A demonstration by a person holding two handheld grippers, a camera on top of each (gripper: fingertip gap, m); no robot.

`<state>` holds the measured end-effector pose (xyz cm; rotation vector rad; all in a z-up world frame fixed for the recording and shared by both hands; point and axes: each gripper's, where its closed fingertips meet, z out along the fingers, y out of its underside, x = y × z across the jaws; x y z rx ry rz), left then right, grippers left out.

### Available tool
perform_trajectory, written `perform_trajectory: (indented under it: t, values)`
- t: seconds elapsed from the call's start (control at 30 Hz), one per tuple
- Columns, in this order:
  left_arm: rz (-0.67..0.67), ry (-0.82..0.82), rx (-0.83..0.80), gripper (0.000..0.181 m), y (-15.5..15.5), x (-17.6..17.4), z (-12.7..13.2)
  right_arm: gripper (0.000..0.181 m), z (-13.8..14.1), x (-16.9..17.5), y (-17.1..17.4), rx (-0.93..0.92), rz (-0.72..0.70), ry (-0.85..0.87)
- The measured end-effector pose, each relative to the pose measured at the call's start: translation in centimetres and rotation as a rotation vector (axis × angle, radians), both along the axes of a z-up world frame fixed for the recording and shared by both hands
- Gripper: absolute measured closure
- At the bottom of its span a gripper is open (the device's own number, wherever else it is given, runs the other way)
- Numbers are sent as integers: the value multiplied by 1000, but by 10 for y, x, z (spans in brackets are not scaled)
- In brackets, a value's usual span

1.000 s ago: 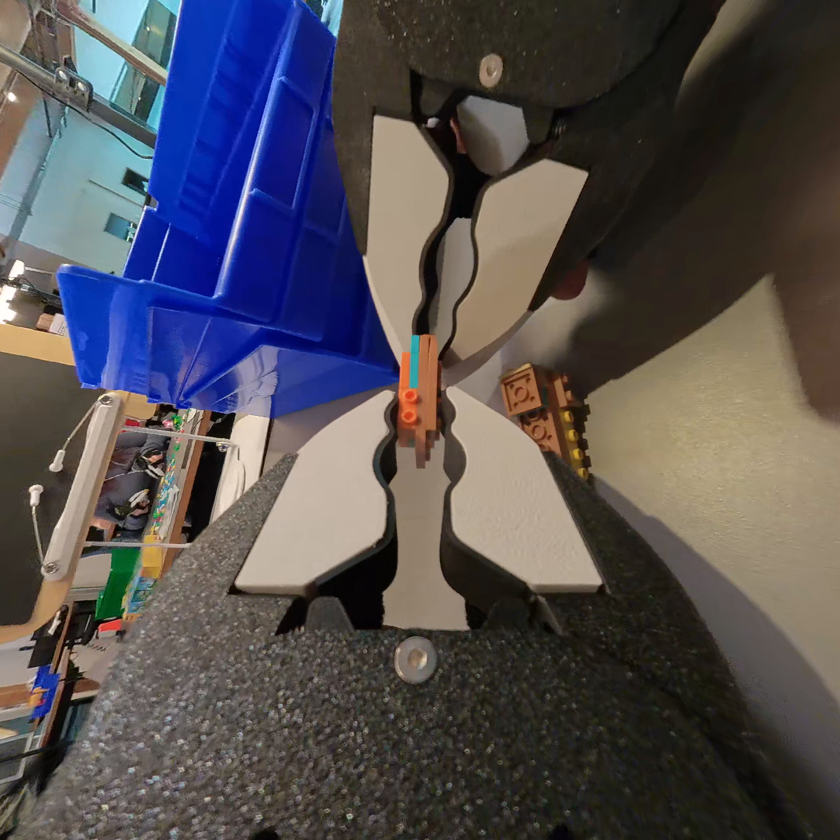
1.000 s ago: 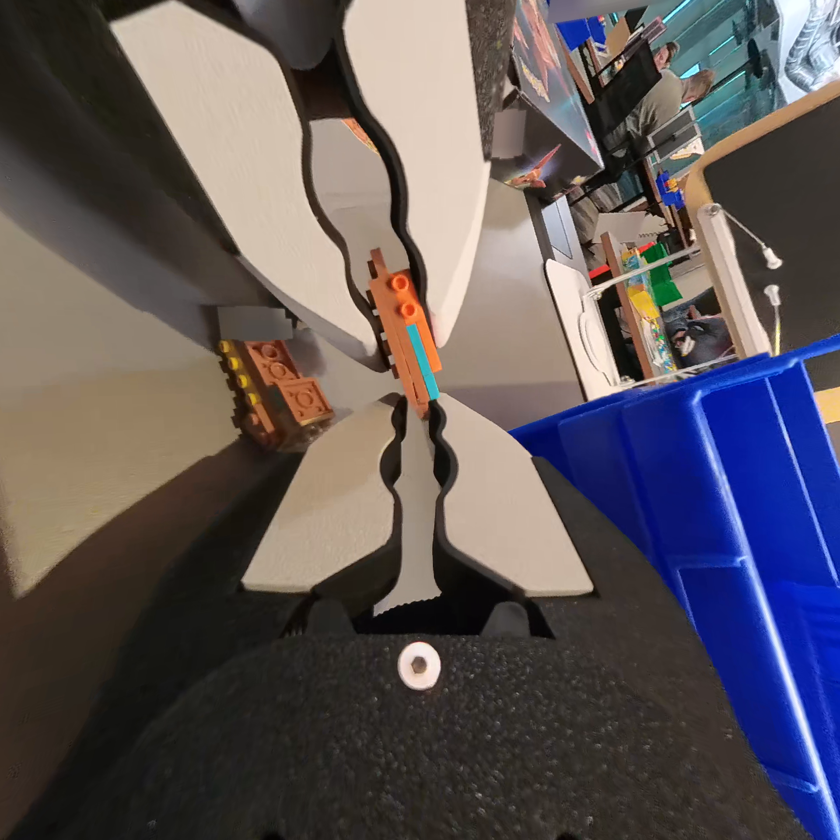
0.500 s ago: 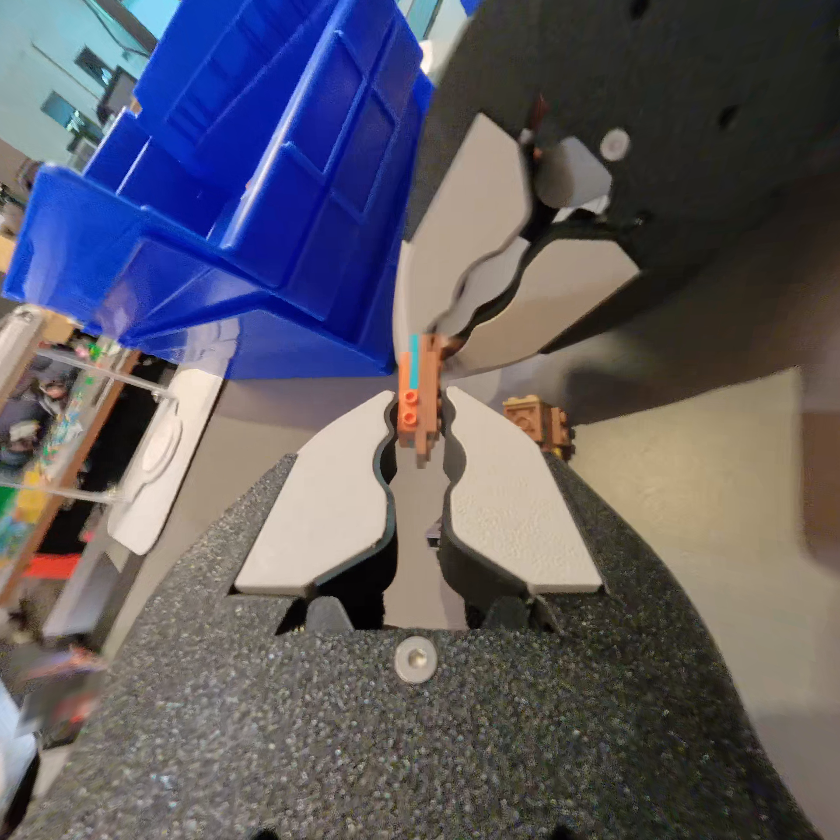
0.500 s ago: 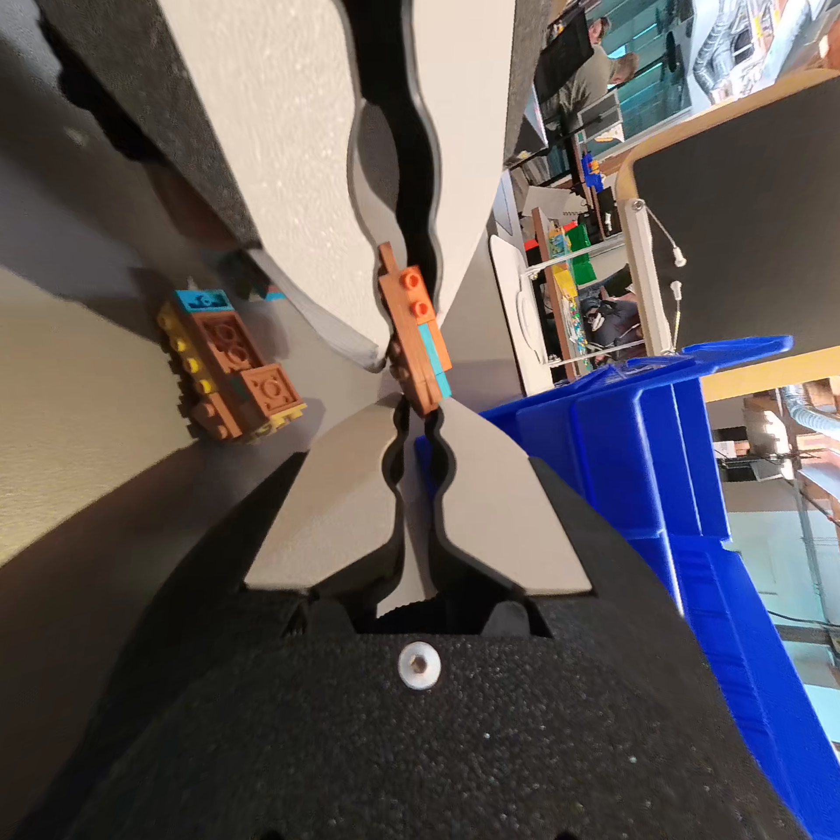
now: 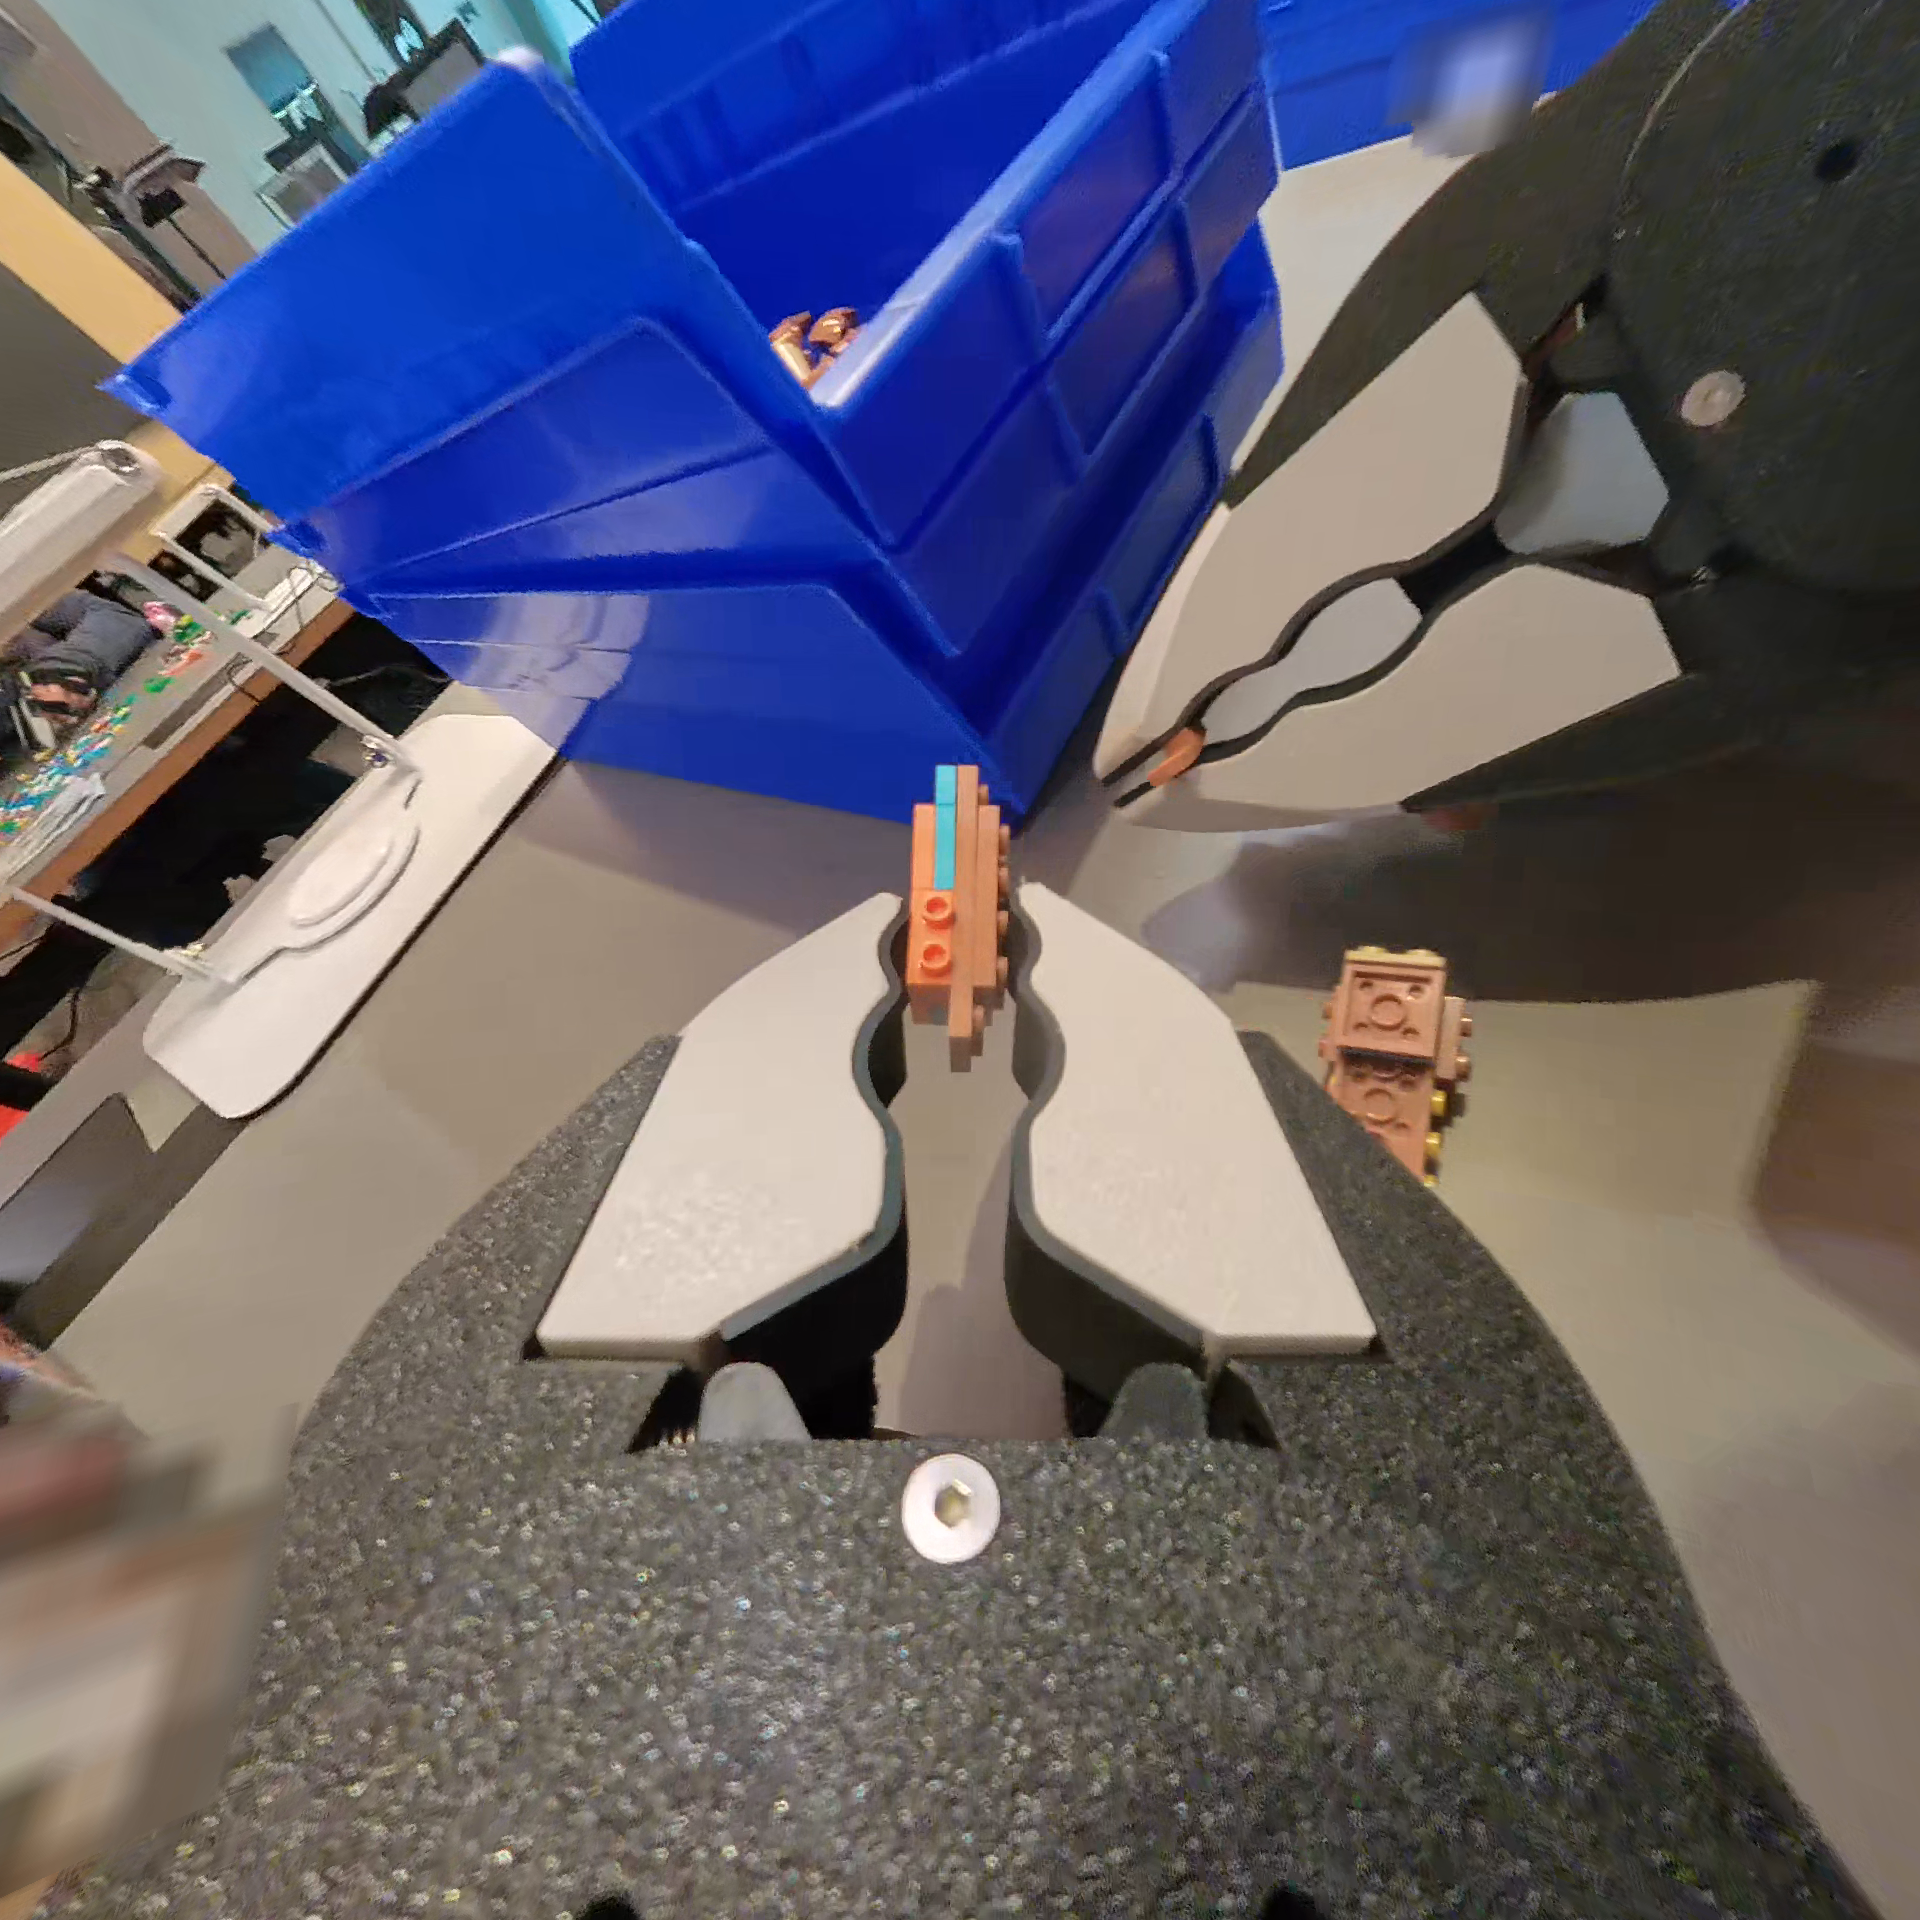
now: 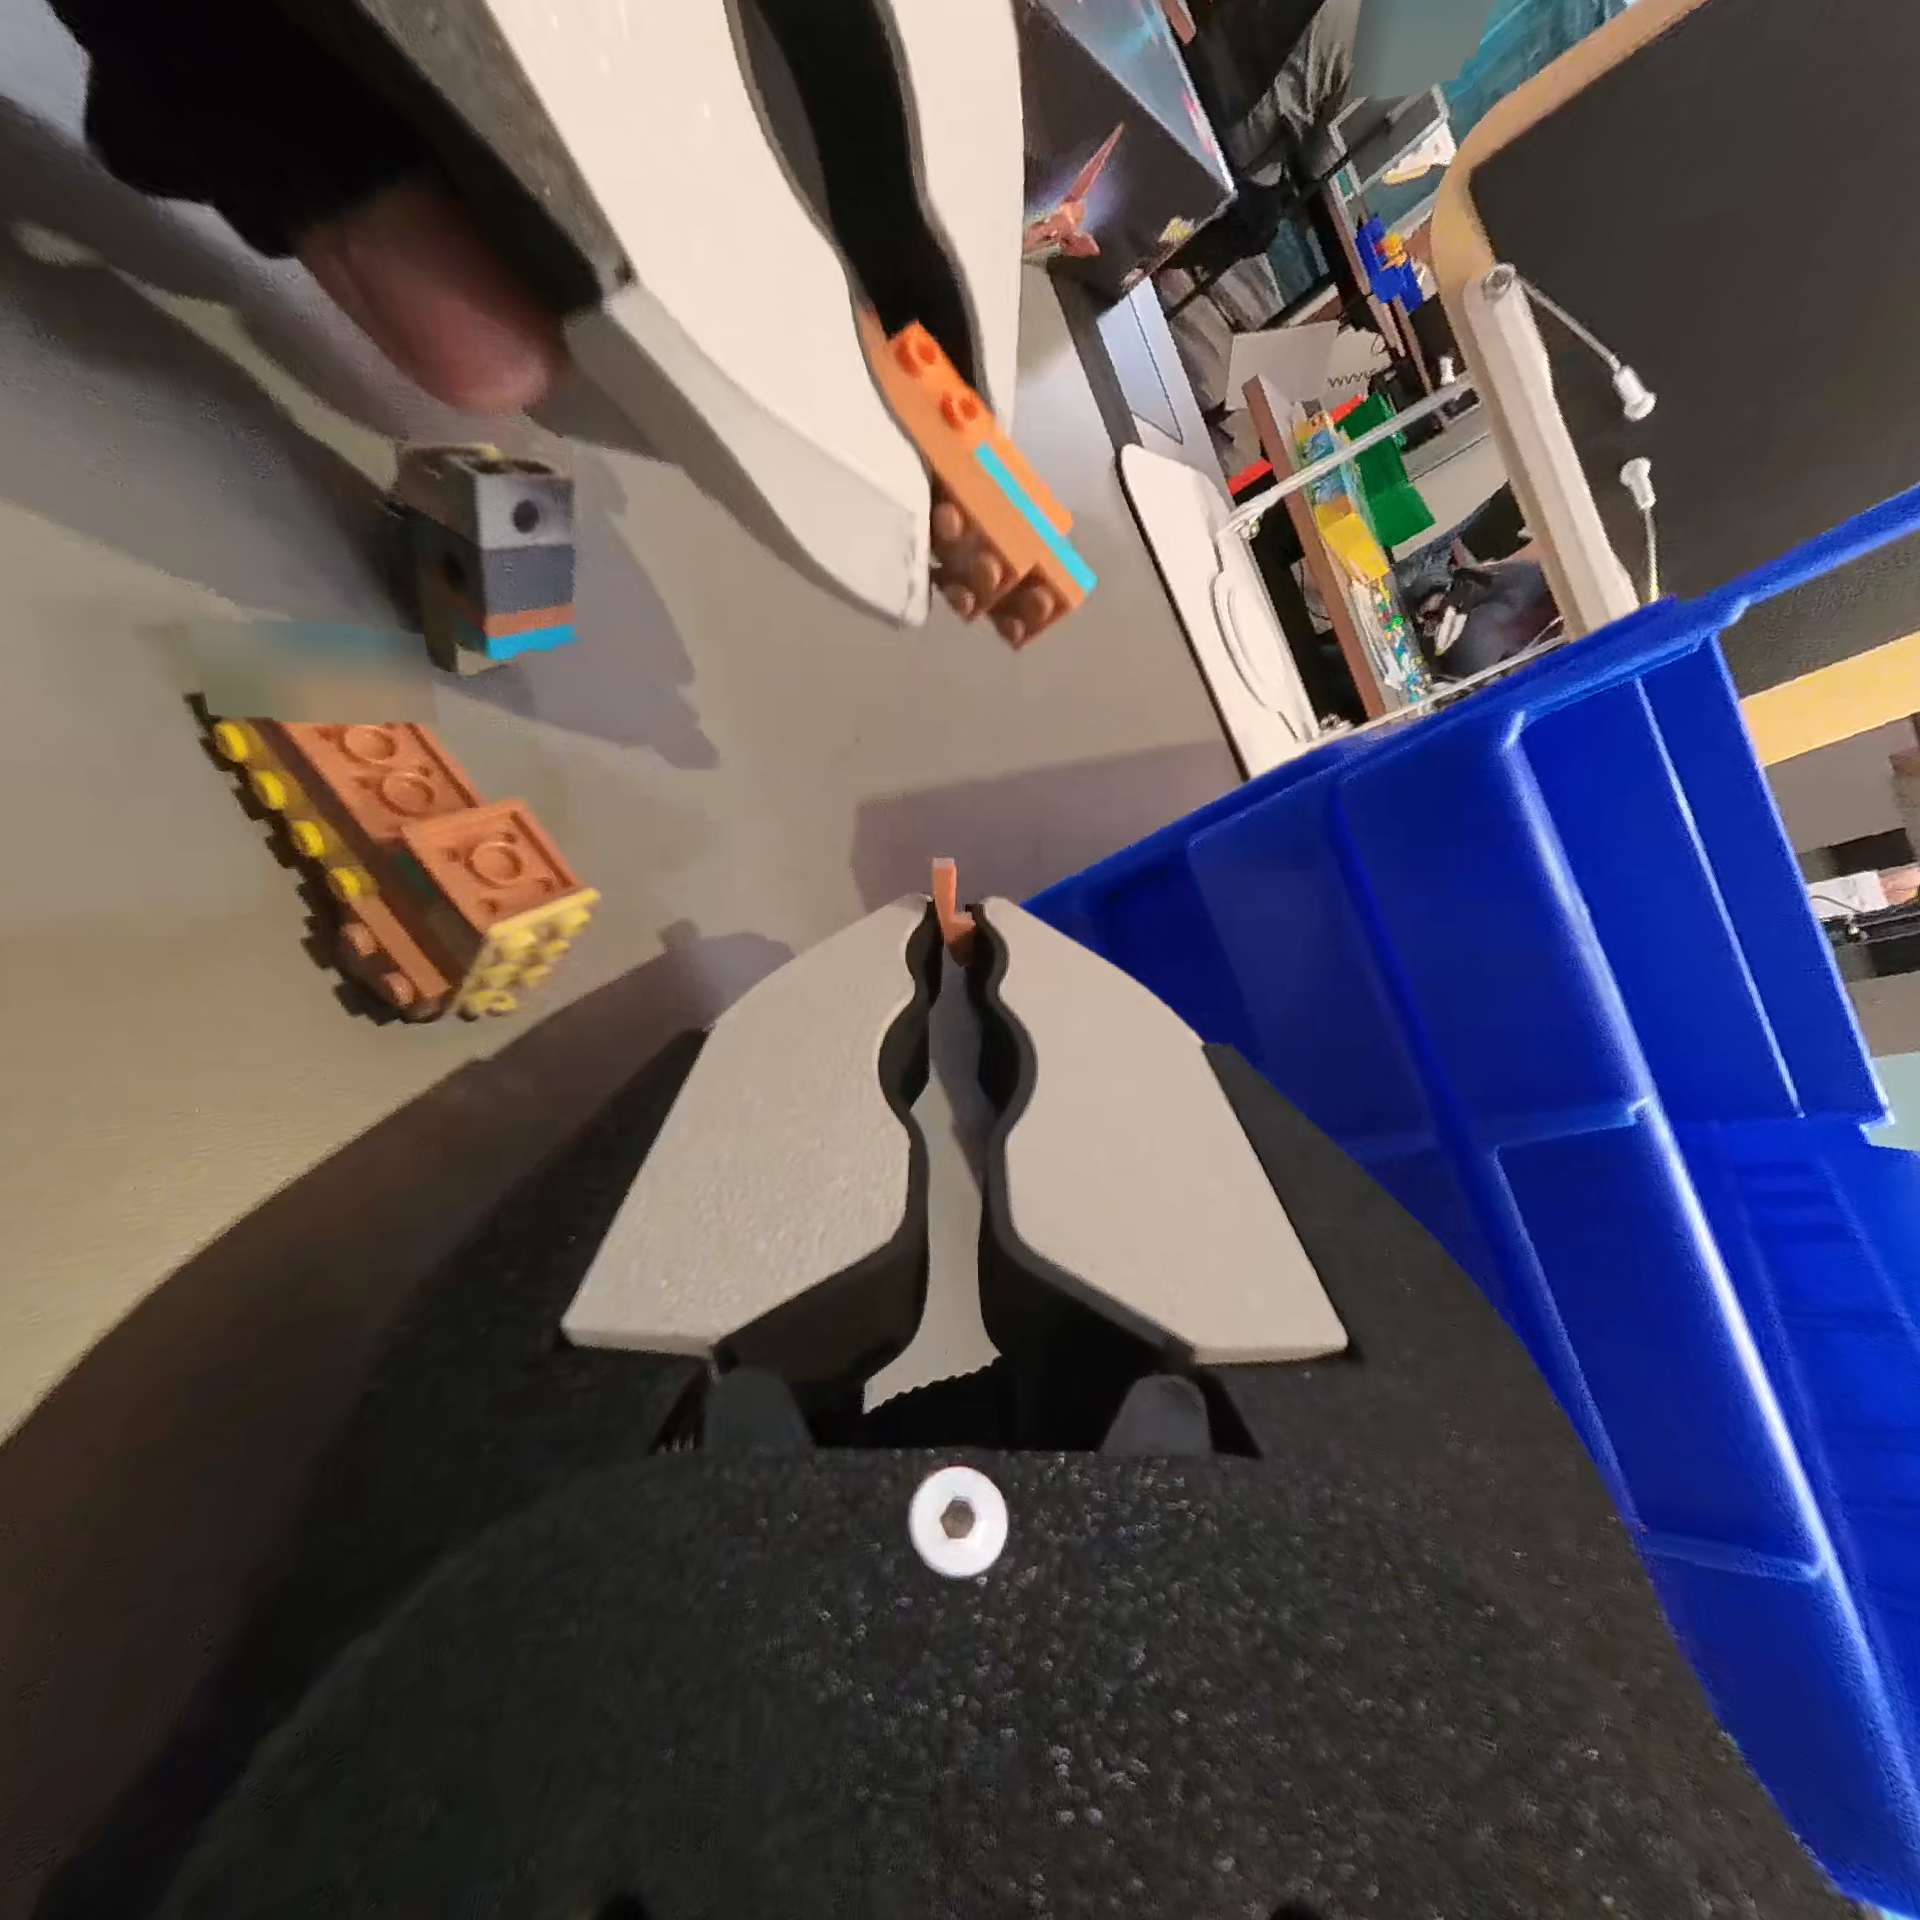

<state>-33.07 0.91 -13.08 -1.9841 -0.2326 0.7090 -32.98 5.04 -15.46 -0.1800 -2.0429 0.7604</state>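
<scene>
Bins (image 5: 727, 436) of blue plastic, nested and tipped, take up the far side of the grey table (image 5: 644, 935), and a few brown bits lie in the upper one. Nearer, the left gripper (image 5: 958, 940) reaches forward low over the tabletop, its two pale fingers (image 5: 769, 1122) pinched on a small stack of orange-brown plates with a teal strip (image 5: 951, 914); the stack stands on edge between the tips, held clear of the surface. From the other side, in the right wrist view, that same stack (image 6: 987, 488) juts from the left tool's tips, studs facing out. The right gripper (image 6: 954, 920) comes in from the right at a slant, well apart from the left one, its fingers (image 6: 790, 1132) drawn nearly together on a tiny orange-brown piece (image 6: 948, 902) that pokes out at the tips; seen from the left wrist camera the same piece (image 5: 1177, 767) shows as a small nub at the end of the right gripper. On the table between and beside the tools lies a brown brick block with yellow studs (image 6: 416, 862), and just beyond it a dark grey block with a teal and orange base (image 6: 499, 571), blurred. A fingertip (image 6: 447, 301) of the person shows under the left tool's body.
</scene>
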Motion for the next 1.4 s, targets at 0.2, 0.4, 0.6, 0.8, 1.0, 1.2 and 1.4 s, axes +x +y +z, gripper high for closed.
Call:
perform_trajectory:
  t: [0.2,0.4,0.6,0.8,1.0,1.2,1.4]
  values:
    - [21,-58,31,165,-6,-12,-8,177,-12,-2,-2,-6,19,-59]
    - [22,-68,42,165,-7,-14,-8,177,-15,0,-3,-21,37,-88]
    - [23,-44,52,165,-6,-12,-3,177,-8,0,-2,-43,38,-54]
    - [20,-18,40,165,-5,-10,-2,177,-7,-2,-1,-42,26,-37]
    - [18,-30,41,165,-4,-10,-4,177,-8,-4,-1,-44,29,-32]
    - [23,-23,39,165,-3,-11,-4,177,-8,-4,-3,-41,37,-12]
    - [29,1,42,165,-4,-12,0,177,-1,-3,-5,-33,48,52]
